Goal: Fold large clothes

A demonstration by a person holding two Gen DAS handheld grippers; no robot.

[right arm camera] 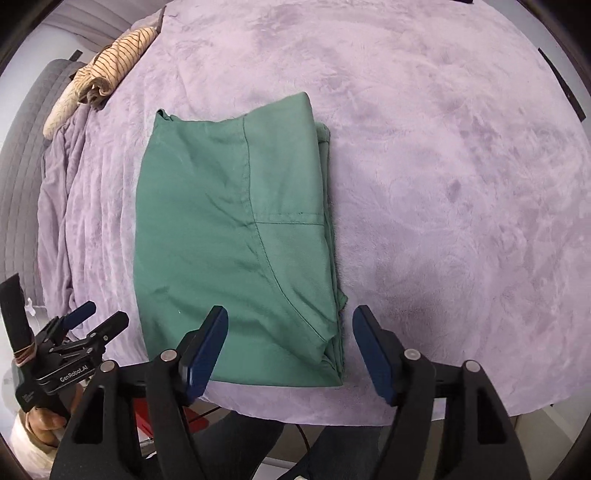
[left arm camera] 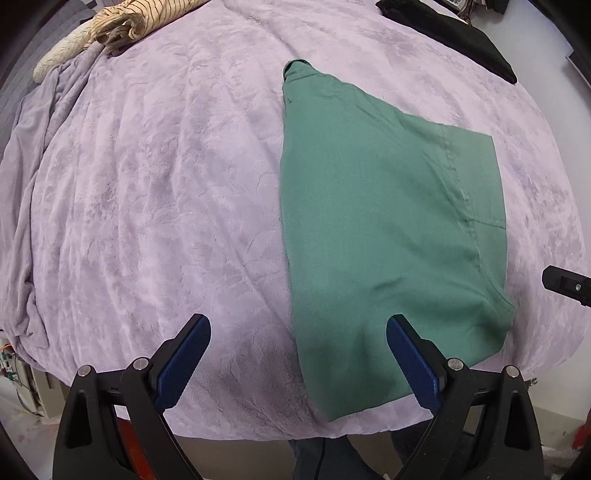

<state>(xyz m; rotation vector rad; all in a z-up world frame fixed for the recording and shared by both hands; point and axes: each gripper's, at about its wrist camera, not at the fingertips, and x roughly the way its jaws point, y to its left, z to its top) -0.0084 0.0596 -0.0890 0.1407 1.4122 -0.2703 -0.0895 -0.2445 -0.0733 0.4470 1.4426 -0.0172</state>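
Observation:
A green garment (left arm camera: 376, 236) lies folded into a flat stack on the lilac blanket (left arm camera: 166, 206), near the bed's front edge. In the right wrist view the green garment (right arm camera: 229, 236) shows its layered folded edges on the right side. My left gripper (left arm camera: 299, 328) is open and empty, hovering above the garment's near left corner. My right gripper (right arm camera: 290, 321) is open and empty, above the garment's near right corner. The left gripper (right arm camera: 98, 314) also shows at the lower left of the right wrist view, held by a hand. The right gripper's tip (left arm camera: 565, 282) shows at the right edge.
A striped beige cloth (left arm camera: 122, 26) lies bunched at the far left of the bed; it also shows in the right wrist view (right arm camera: 107, 70). A black cloth (left arm camera: 458, 37) lies at the far right. The bed's front edge (right arm camera: 369, 417) runs just below the garment.

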